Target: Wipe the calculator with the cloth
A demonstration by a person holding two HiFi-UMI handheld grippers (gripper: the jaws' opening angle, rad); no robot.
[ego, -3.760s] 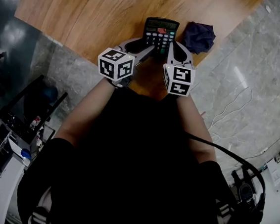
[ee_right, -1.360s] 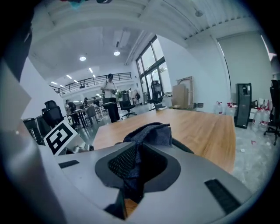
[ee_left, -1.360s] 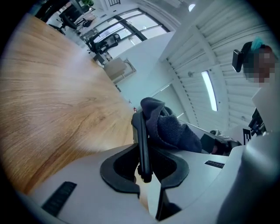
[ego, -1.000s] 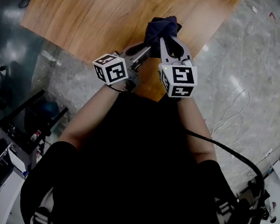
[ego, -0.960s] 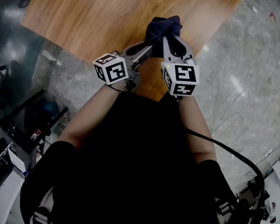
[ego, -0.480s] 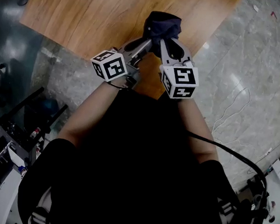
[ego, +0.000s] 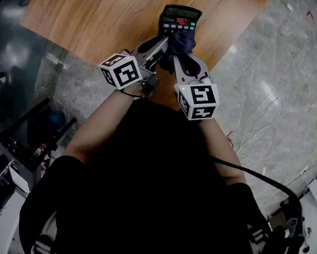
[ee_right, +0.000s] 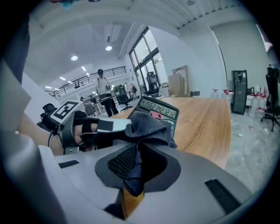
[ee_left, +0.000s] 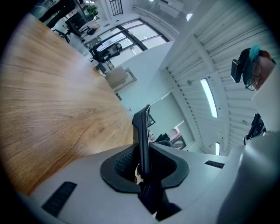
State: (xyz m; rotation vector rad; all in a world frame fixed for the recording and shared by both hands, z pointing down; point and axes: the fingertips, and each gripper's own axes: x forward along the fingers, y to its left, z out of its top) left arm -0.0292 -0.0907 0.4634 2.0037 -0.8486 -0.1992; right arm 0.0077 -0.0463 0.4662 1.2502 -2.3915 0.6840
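Observation:
The black calculator [ego: 181,19] is over the near part of the wooden table [ego: 102,16], its display and top keys showing. My left gripper [ego: 162,42] is shut on its left edge; in the left gripper view the calculator [ee_left: 142,131] stands edge-on between the pads of that gripper [ee_left: 142,168]. The dark blue cloth [ego: 182,44] is bunched over the calculator's lower half. My right gripper [ego: 175,56] is shut on it. From the right gripper view, the cloth [ee_right: 146,129] fills the jaws of that gripper [ee_right: 133,168], with the calculator [ee_right: 158,113] just behind.
The table's near corner ends just under the grippers, above the grey stone floor [ego: 287,81]. A white cable [ego: 259,128] lies on the floor at the right. Dark racks of equipment [ego: 10,147] stand at the lower left.
The right gripper has drawn the cloth back toward the person, from the calculator's top to its lower half. The display, hidden before, now shows. The left gripper has barely moved.

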